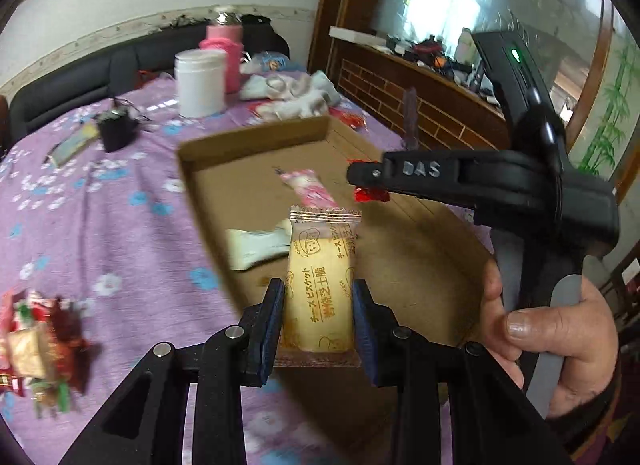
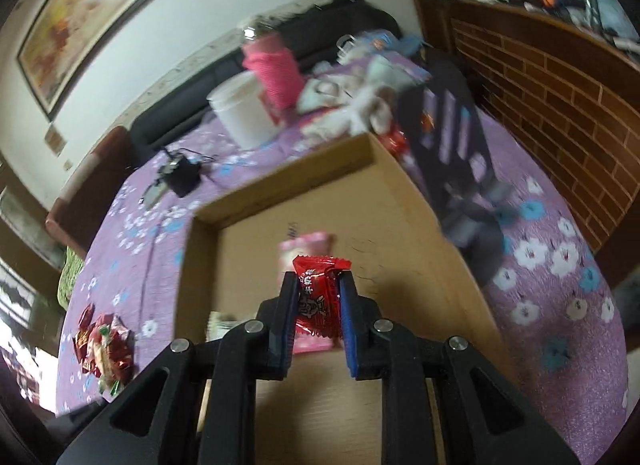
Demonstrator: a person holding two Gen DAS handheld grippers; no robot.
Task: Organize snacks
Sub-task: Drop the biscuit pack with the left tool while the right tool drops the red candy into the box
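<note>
Black linkage arms fill the bottom of both wrist views and cut off the near edge of the cardboard tray (image 1: 256,133).

Motion blur softens much of the scene. The heap of wrapped snacks (image 2: 105,349) on the purple flowered surface (image 1: 100,201) is only a smear of red, gold and green. The pink packet (image 1: 310,189) and the pale packet (image 1: 256,245) lying in the tray have no readable print. In the right wrist view the left gripper is a dark streaked shape beside the tray.

The left gripper (image 1: 319,307) has its fingers clenched on a yellow biscuit packet (image 1: 320,281), held upright above the tray.

The right gripper (image 2: 319,313) pinches a red candy (image 2: 318,297) between nearly closed fingers, also over the tray. A hand (image 1: 556,337) grips its handle in the left wrist view.
</note>
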